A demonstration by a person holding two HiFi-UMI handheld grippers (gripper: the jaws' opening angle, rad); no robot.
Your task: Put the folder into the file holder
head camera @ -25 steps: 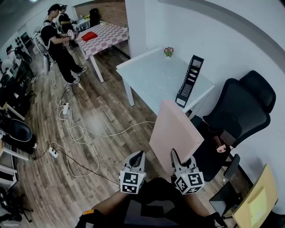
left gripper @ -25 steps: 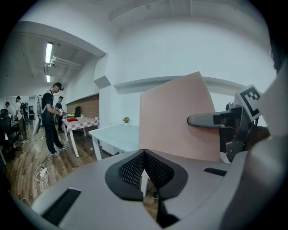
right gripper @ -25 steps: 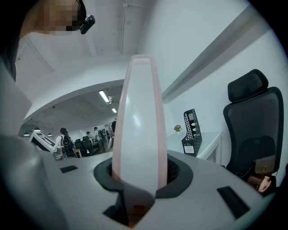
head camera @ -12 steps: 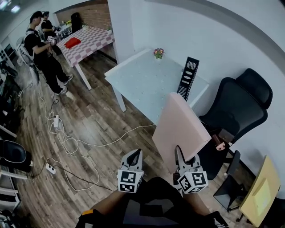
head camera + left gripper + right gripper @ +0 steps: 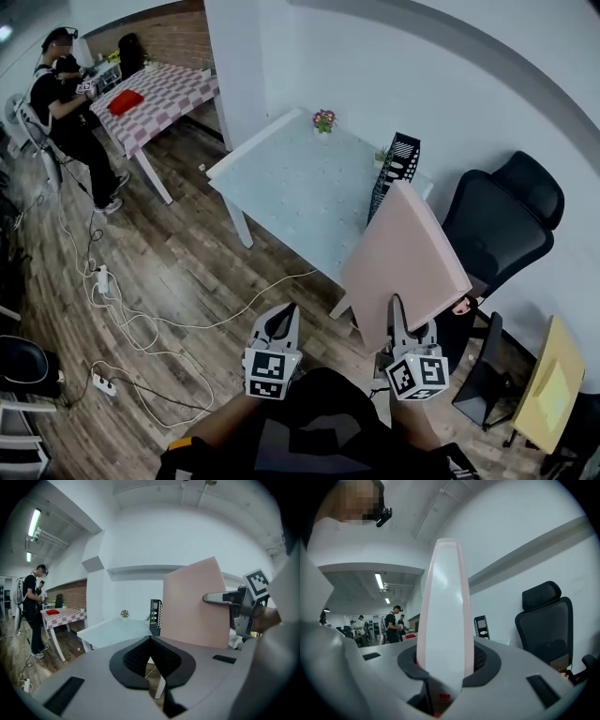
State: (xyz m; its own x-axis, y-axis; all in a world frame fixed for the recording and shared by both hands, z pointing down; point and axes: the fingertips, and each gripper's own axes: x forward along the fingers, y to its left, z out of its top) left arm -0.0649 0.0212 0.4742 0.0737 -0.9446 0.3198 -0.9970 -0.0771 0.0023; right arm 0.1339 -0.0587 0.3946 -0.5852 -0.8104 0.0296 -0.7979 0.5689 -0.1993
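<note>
Folder (image 5: 405, 258) (one, pink) clamped in right gripper (image 5: 398, 314); left gripper (image 5: 283, 317) closed, empty; one file holder (image 5: 394, 173) on table (image 5: 291, 187).

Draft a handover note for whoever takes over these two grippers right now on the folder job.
Right gripper: shut on the lower edge of the pink folder, which is up in the air beside the table's near corner.
Left gripper: shut, holding nothing, low beside the right one.
File holder: black mesh, standing on the white table near the wall, apart from the folder.
Done: folder is in hand.
Left: bring it over the holder, slide it in, let go.
</note>
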